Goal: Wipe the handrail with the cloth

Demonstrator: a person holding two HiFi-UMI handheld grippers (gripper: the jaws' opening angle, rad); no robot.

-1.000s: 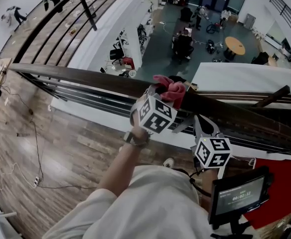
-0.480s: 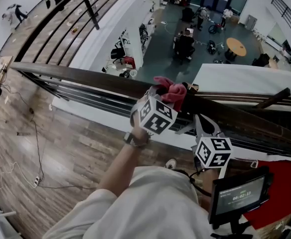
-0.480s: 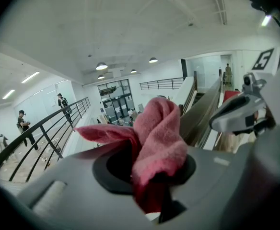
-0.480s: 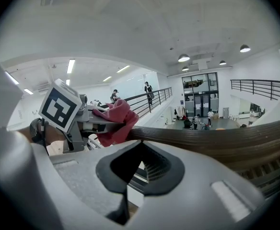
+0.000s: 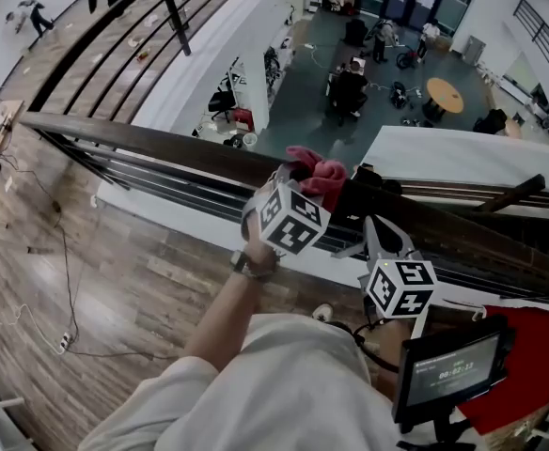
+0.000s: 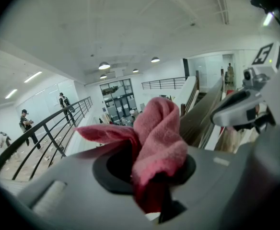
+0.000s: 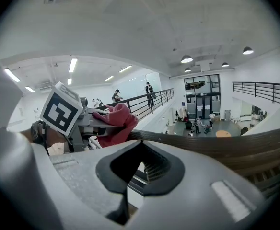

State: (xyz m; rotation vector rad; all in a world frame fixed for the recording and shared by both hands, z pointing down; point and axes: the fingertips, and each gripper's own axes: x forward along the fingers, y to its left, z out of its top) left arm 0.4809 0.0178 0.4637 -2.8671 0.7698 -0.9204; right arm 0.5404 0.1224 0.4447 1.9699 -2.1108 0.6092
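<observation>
Planks of wooden floor (image 5: 86,271) fill the left of the head view, with a thin cable (image 5: 66,252) trailing across them. From that side the dark handrail (image 5: 162,148) runs rightward over several thinner bars, with an open hall far below it.

About midway along the rail sit the left tongs (image 5: 305,178), their marker cube (image 5: 291,219) facing up at the camera. They are clamped on the pink cloth (image 5: 320,171), which bunches up out of the tips and rests on top of the handrail (the left gripper view shows the folds pinched between the two jaws and spilling upward).

Just to the right and a little lower are the right tongs (image 5: 380,233), under the rail's near edge, with their own marker cube (image 5: 401,287) closer to the body. In the right gripper view these jaws are drawn together with nothing held; through the gap near their base only the rail's lower bars show, and the handrail crosses just beyond.

Farther right, a small dark screen (image 5: 448,369) shows pale digits, too small to read, next to a red surface (image 5: 528,346). Down in the hall stands a round orange table (image 5: 444,94).
</observation>
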